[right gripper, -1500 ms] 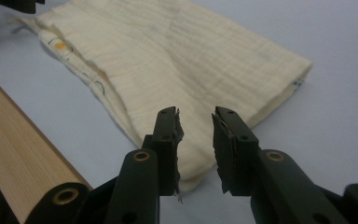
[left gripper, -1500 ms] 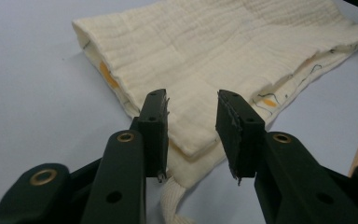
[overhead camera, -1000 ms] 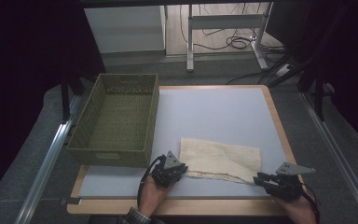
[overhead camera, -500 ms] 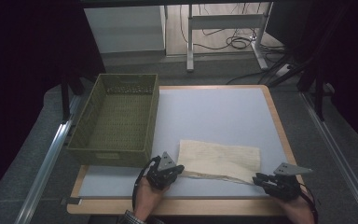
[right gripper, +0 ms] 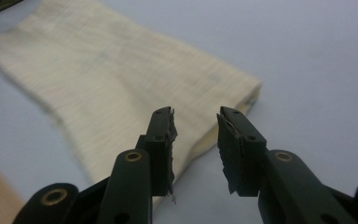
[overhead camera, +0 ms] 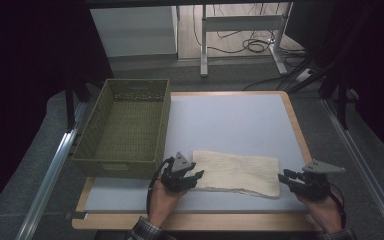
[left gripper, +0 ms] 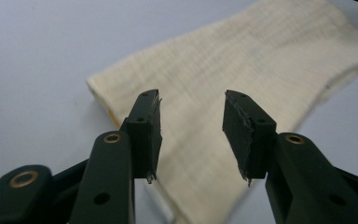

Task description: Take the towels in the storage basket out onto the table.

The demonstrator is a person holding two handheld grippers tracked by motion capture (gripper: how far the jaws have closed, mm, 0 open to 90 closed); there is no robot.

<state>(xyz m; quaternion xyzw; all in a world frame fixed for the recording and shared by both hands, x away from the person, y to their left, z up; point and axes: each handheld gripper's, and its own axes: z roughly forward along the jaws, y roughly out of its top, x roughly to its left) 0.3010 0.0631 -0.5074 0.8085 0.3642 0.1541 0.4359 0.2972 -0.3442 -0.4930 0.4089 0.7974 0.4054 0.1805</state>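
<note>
Cloth (overhead camera: 237,172) flat on worktop (overhead camera: 230,120); both tongs (overhead camera: 196,175) (overhead camera: 281,177) parted, empty: lower onto near corners, pinch evenly.

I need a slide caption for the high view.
Two open grippers flank a folded cloth beside a basket.

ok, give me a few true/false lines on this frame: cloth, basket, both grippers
1. The cream cloth lies flat on the table. True.
2. The green basket holds the cloth. False: the basket is empty and the cloth lies to its right, on the mat.
3. The left gripper is open, its fingers over the cloth's end. True.
4. The right gripper is shut on the cloth. False: its fingers stand apart at the cloth's other end, nothing clamped.
5. Both grippers are at the same end of the cloth. False: one at each end.
</note>
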